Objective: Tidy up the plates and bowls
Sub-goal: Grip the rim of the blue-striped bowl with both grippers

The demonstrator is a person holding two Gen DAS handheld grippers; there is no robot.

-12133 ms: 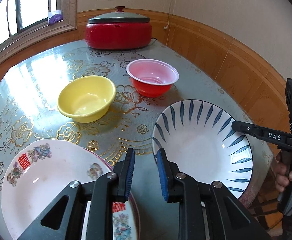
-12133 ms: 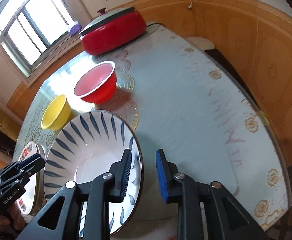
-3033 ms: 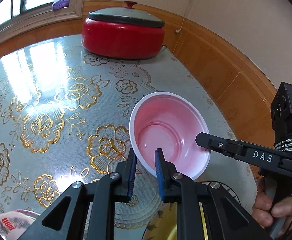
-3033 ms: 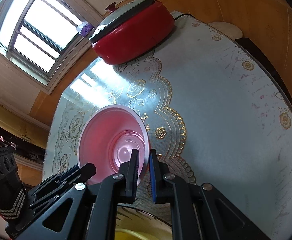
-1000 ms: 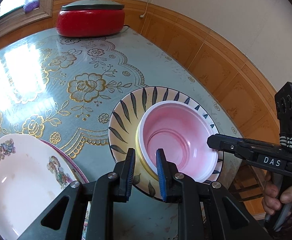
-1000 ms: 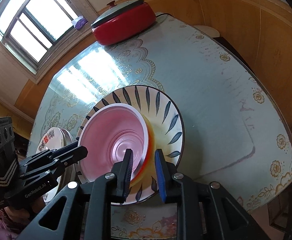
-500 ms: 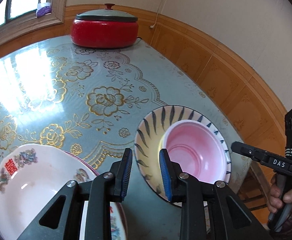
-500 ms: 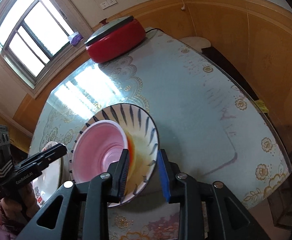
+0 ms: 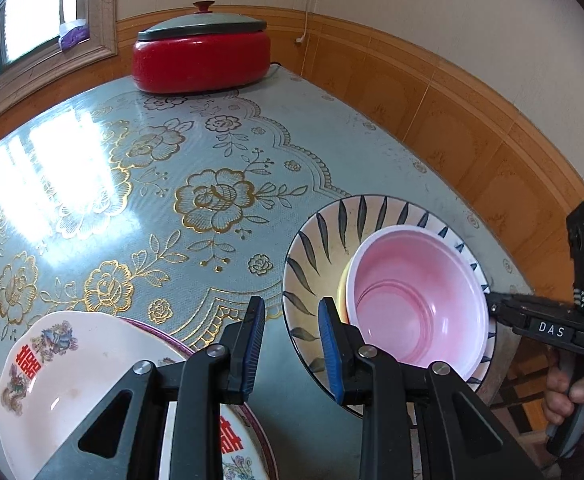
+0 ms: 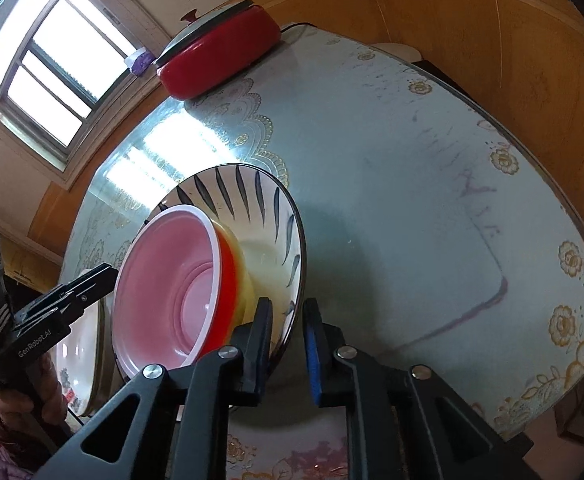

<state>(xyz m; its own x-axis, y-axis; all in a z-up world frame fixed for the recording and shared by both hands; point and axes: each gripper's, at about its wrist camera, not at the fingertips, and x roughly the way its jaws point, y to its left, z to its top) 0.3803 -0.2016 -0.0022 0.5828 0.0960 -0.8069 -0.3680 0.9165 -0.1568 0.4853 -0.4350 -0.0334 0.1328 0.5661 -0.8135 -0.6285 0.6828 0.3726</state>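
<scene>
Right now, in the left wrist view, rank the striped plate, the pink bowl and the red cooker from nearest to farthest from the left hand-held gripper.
1. Striped plate: just right of the left hand-held gripper, its rim beside the right finger.
2. Pink bowl: further right, nested on that plate.
3. Red cooker: at the table's far edge, by the wall.

The table (image 9: 332, 128) has a glossy, glass-smooth top over a gold flower print. The striped plate (image 9: 316, 248) looks like glazed ceramic, the pink bowl (image 9: 416, 300) like smooth plastic. Upper centre, the red pot (image 9: 202, 62) shines; the wall panels (image 9: 472, 128) look wooden.
</scene>
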